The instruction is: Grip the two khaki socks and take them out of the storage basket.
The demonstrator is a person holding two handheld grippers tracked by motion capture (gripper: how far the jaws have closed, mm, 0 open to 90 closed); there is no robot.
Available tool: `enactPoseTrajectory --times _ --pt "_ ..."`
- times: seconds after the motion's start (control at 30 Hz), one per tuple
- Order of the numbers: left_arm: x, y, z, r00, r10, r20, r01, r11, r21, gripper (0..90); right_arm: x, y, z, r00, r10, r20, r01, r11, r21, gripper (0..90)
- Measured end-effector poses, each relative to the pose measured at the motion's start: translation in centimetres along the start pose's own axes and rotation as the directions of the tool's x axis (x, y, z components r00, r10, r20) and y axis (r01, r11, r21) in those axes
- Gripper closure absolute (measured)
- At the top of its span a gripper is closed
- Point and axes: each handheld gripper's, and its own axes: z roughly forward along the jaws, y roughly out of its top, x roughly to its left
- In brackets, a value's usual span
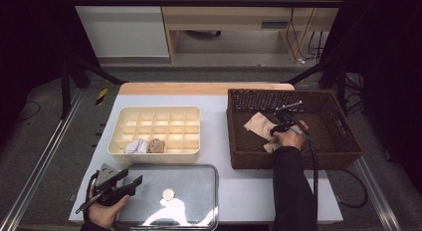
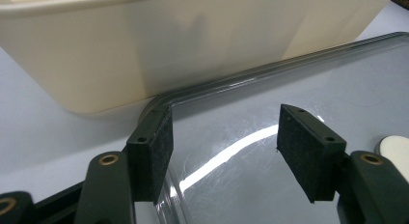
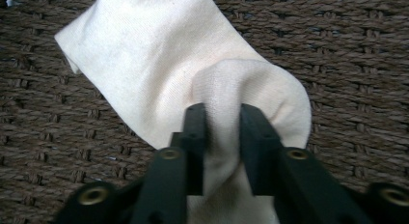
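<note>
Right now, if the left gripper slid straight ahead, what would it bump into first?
Probably the cream plastic divider tray's side wall. The open left gripper points at it over the shiny clear lid, though the distance is unclear.

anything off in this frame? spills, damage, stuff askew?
Nothing stands out. The right gripper pinches a bunched fold of the cream sock in the wicker basket; the left gripper is open over the clear lid.

The pale surface (image 1: 221, 141) carries a cream divided organizer (image 1: 156, 130), a wicker basket (image 1: 293, 129) and a clear lid (image 1: 169, 196).
</note>
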Motion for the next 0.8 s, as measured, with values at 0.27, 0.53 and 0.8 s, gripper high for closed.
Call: enactPoseTrajectory --times 0.27,0.53,0.8 --pt "0.0 0.0 0.0 1.0000 -0.004 -0.001 0.004 1.0000 -0.003 37.4 0.1 0.3 -1.3 1.0000 -0.004 0.005 0.005 0.997 -0.075 80.8" --pt "0.0 0.1 -0.1 0.9999 -0.016 0.002 0.016 0.9998 -0.008 36.9 -0.2 0.5 -5.5 0.9982 0.008 -0.059 -0.025 0.953 -0.302 81.4" --pt "-0.1 0.1 0.0 0.9998 -0.020 -0.004 0.020 0.9998 -0.004 33.7 0.0 -0.1 -8.2 0.9941 -0.032 -0.103 -0.013 0.916 -0.402 81.4"
